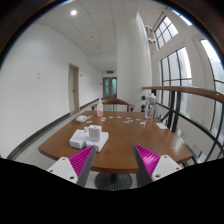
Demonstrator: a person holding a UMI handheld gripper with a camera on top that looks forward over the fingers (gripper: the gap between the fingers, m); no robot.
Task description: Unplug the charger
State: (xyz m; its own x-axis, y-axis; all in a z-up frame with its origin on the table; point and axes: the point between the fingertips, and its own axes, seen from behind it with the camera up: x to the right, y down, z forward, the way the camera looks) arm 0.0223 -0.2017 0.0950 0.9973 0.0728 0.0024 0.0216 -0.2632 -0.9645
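My gripper (116, 163) is open and empty, its magenta pads (86, 160) spread wide. It is held in the air in front of a long wooden table (125, 148), a good way short of it. A cluster of white box-shaped things (90, 136) stands on the near left part of the table, beyond the left finger. I cannot tell which of them is the charger, and no cable or socket can be made out.
More small white items (128, 118) and a bottle (150, 106) sit farther back on the table. The table's pedestal base (113, 181) shows between the fingers. A curved railing (195, 95) and tall windows (178, 70) are on the right; a door (73, 88) is on the left.
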